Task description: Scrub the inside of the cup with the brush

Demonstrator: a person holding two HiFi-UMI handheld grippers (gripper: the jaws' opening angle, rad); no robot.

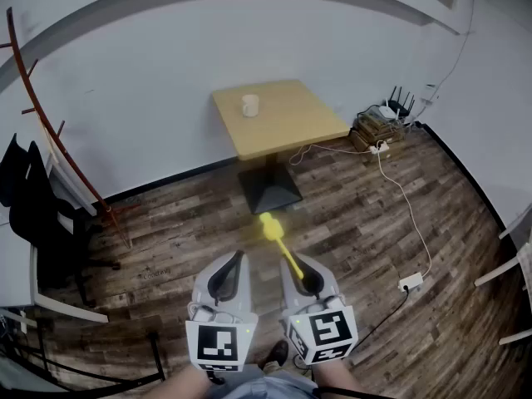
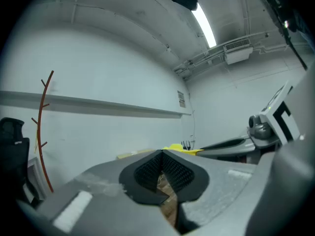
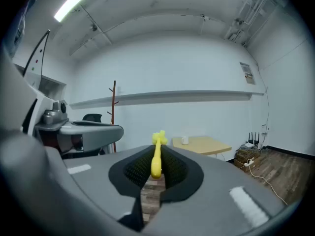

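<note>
A white cup (image 1: 250, 105) stands on a light wooden table (image 1: 291, 127) well ahead of me; in the right gripper view the cup (image 3: 185, 140) is small and far off. My right gripper (image 1: 301, 270) is shut on a yellow brush (image 1: 278, 239), whose handle sits between the pads while the head (image 3: 158, 138) sticks out forward. My left gripper (image 1: 235, 263) is shut with nothing between its jaws, held beside the right one above the floor. Seen from the left gripper (image 2: 162, 157), the brush tip (image 2: 178, 149) shows to the right.
A dark wood floor (image 1: 366, 223) lies between me and the table. A black chair (image 1: 37, 214) and a red coat stand (image 1: 58, 131) are at left. Cables and a power strip (image 1: 410, 283) run along the floor at right, with routers and boxes (image 1: 384, 123) by the wall.
</note>
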